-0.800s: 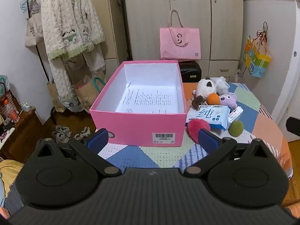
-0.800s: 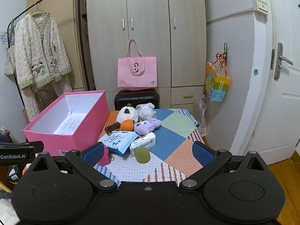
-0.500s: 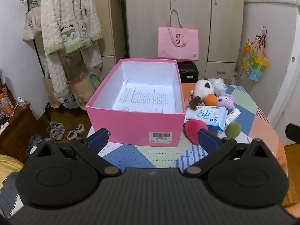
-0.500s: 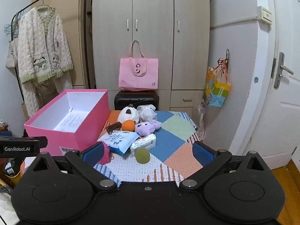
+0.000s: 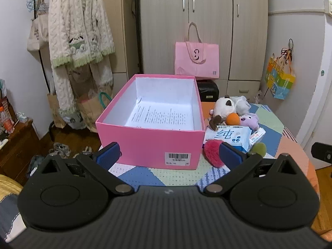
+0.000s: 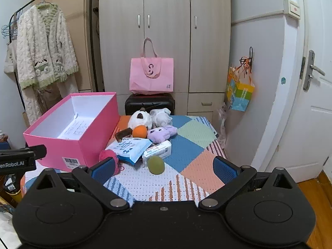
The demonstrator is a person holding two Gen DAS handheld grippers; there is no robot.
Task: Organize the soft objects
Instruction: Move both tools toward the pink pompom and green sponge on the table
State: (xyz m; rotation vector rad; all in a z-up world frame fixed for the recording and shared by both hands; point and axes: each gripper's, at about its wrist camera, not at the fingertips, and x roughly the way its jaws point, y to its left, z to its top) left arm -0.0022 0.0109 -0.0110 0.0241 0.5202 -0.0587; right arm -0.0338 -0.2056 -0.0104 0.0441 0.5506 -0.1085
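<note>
a cream knitted cardigan [image 6: 44,47] hangs on a rack at the far left. in front of it, on the left part of the bench [image 6: 191,145] with its patchwork cover, stands an open pink box [image 6: 83,143] – only a printed sheet of paper [image 5: 159,117] lies in it. the left claw [image 5: 169,152] hovers before the box's near wall, jaws spread wide, nothing between them.

just right of the box the soft things sit in a cluster: a fuzzy red ball [image 6: 108,155] by the box's near corner, a blue-and-white pack of wipes [image 6: 130,148] touching it, a small white packet [image 6: 158,152] beside that, and a green ball [image 6: 156,164] nearest the front. behind them lie an orange ball [image 6: 139,131], a white and brown plush [image 6: 139,118], a white fluffy toy [image 6: 161,115] and a purple plush [image 6: 160,133].

the right claw [image 6: 164,167] hangs over the bench's near edge – jaws wide apart, empty, the green ball showing between its fingers but apart from them.

behind the bench a pink tote bag [image 6: 151,75] rests on a black suitcase [image 6: 150,103] before the wardrobe; a colourful bag [image 6: 238,93] hangs on the wall at right.
</note>
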